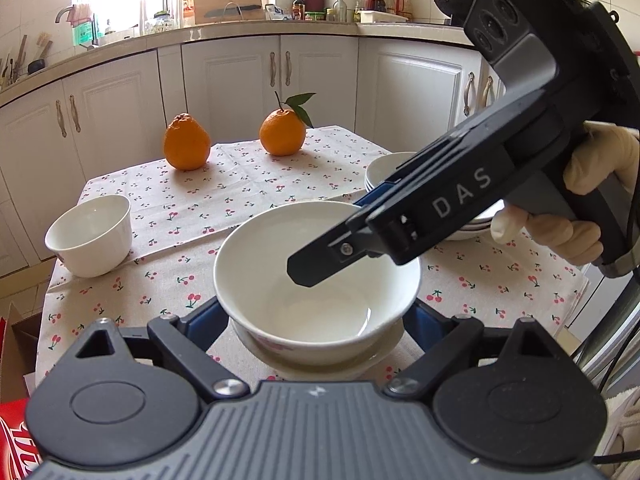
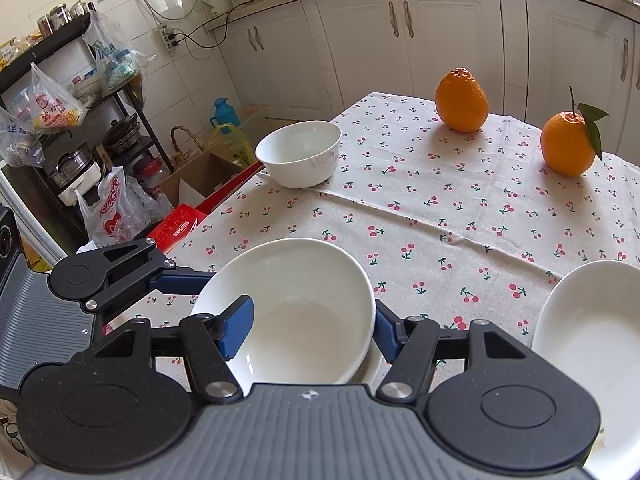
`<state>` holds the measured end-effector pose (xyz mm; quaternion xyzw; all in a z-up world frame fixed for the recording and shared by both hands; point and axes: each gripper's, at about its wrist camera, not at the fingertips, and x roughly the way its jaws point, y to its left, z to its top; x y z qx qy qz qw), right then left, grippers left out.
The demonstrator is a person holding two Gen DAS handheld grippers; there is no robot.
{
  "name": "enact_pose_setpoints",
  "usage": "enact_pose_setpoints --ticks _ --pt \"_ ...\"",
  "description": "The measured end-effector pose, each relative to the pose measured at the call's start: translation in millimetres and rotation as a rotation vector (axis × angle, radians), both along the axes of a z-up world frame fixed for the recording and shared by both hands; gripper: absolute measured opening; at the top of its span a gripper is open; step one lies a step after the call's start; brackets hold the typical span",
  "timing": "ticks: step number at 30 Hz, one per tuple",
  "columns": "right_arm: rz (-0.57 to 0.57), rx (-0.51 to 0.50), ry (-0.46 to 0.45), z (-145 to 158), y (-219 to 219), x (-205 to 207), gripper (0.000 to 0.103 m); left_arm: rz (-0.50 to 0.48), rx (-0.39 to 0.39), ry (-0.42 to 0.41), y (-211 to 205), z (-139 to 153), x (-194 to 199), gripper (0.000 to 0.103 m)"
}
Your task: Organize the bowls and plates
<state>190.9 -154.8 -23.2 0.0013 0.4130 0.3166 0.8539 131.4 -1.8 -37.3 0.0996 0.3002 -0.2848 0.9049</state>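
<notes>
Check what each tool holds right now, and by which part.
Right tool pinches the big bowl at its rim wall, one finger inside, one outside. Left tool flanks that bowl's sides; contact unclear.

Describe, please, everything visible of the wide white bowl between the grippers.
The wide white glossy bowl, ceramic by its look, is empty and upright, with a pink floral mark low on its outer wall. It sits on a white saucer. The right gripper pinches its rim, one blue pad inside; the left gripper's fingers flank it.

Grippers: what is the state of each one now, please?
Left gripper: jaws wide around the bowl; whether they grip cannot be told.
Right gripper: closed on the bowl's rim.
</notes>
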Motion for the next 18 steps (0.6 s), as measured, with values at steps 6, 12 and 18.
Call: enact_pose_setpoints --ticks 6,12,18 --pt "0.002 -0.009 0.003 -0.9 2.0 0.2 0.069 0.000 -0.003 0.010 -0.5 -1.5 2.8 0.093" --pt "0.005 -0.016 0.005 -3.4 2.9 1.1 0.069 -0.001 -0.004 0.017 0.1 -3.6 3.2 0.093" --pt "0.013 -0.009 0.005 -5.1 3.4 1.9 0.075 -0.005 -0.002 0.019 0.3 -4.8 3.6 0.095"
